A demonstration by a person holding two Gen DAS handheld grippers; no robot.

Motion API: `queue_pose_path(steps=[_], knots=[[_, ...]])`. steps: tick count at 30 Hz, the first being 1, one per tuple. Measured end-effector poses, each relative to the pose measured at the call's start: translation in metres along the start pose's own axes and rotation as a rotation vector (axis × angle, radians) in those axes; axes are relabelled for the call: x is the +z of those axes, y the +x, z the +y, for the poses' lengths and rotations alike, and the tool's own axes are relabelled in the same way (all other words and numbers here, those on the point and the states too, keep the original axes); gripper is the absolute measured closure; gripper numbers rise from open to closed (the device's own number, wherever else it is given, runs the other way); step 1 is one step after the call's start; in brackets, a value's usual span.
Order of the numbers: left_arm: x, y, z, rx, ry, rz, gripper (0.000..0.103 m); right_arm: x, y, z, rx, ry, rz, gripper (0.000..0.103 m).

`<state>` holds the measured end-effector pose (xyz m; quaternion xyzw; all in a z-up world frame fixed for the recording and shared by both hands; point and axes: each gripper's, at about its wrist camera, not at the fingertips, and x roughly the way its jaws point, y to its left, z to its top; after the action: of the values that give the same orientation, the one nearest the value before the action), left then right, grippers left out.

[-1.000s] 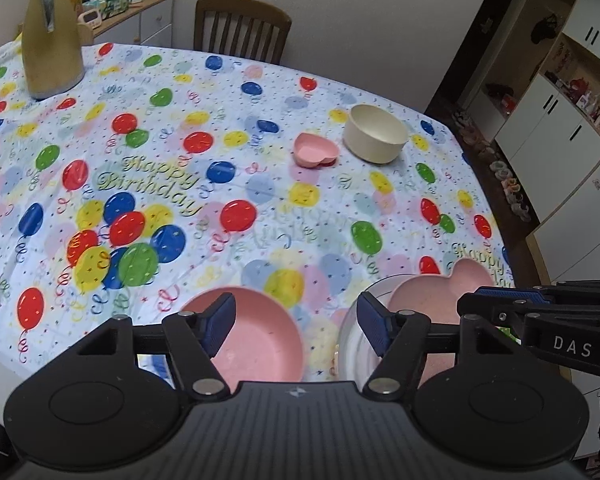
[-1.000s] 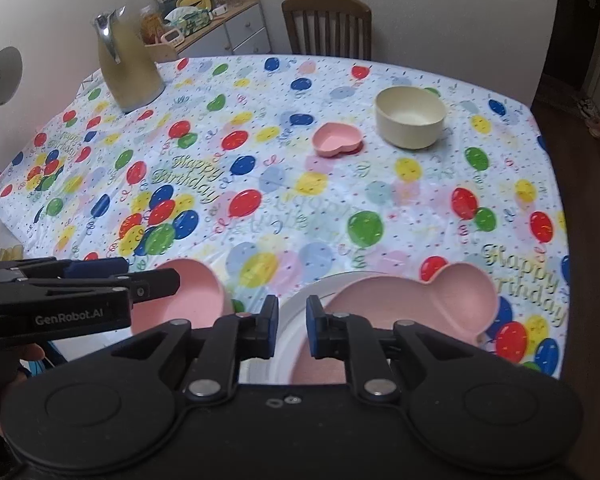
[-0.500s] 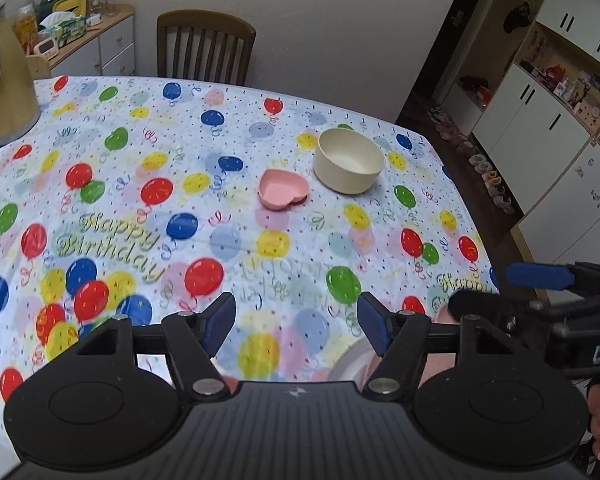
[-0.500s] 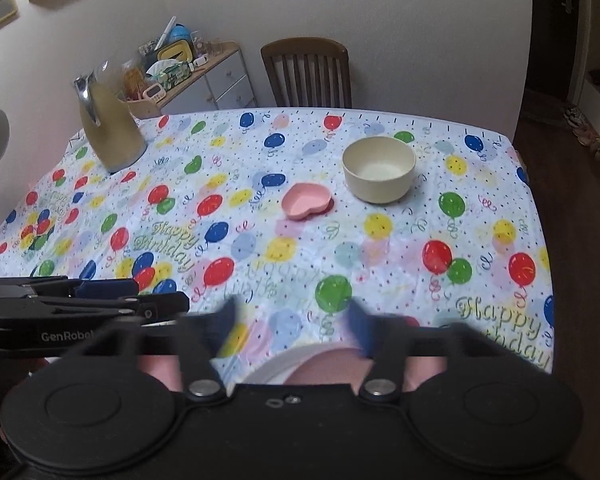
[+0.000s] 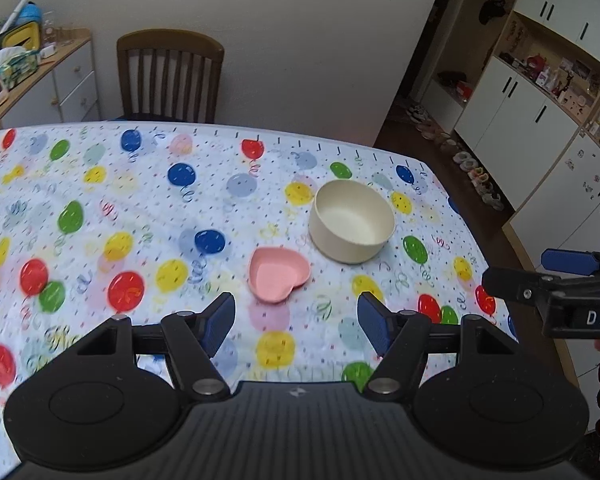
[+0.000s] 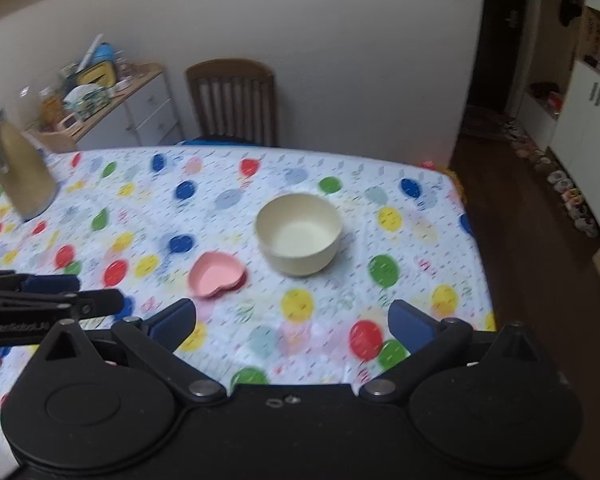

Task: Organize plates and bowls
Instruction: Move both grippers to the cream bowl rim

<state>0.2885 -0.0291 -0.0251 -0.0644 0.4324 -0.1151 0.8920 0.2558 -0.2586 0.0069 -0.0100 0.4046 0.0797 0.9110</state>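
Observation:
A small pink heart-shaped dish [image 5: 278,278] lies on the balloon tablecloth just beyond my left gripper [image 5: 296,324], which is open and empty. A cream bowl [image 5: 352,222] stands upright to the dish's right and farther back. In the right wrist view the dish [image 6: 216,274] lies ahead to the left and the cream bowl [image 6: 298,240] straight ahead of my right gripper [image 6: 292,320], which is wide open and empty. Each gripper shows at the side of the other's view. The pink plates at the near edge are out of view.
A gold jug [image 6: 22,174] stands at the table's far left. A wooden chair [image 5: 168,76] is behind the table. A cluttered sideboard [image 5: 40,76] is at the left wall; white cabinets [image 5: 540,120] and shoes on the floor are at the right.
Both grippers have lifted and moved forward over the table, away from the pink plates at the near edge. My right gripper has opened wide from nearly shut.

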Motion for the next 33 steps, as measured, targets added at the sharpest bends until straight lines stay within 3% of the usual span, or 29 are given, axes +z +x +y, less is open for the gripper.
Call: queue_pose_path(steps=[8,12,17,25,33], knots=[[0.040,0.056,0.001,-0.044,0.011,0.025,0.036,0.027,0.044,-0.010,-0.071,0.041,-0.079,0.001],[0.054,0.085,0.002,-0.052,0.010,0.025,0.036,0.038,0.071,-0.017,-0.060,0.088,-0.081,0.001],[0.066,0.122,0.003,-0.047,-0.004,0.050,0.036,0.049,0.110,-0.025,-0.045,0.137,-0.001,0.002],[0.069,0.164,0.003,-0.033,-0.028,0.097,0.036,0.064,0.154,-0.044,-0.034,0.283,0.074,0.022],[0.073,0.187,0.003,-0.060,-0.083,0.138,0.036,0.077,0.198,-0.061,-0.026,0.395,0.203,0.033]])
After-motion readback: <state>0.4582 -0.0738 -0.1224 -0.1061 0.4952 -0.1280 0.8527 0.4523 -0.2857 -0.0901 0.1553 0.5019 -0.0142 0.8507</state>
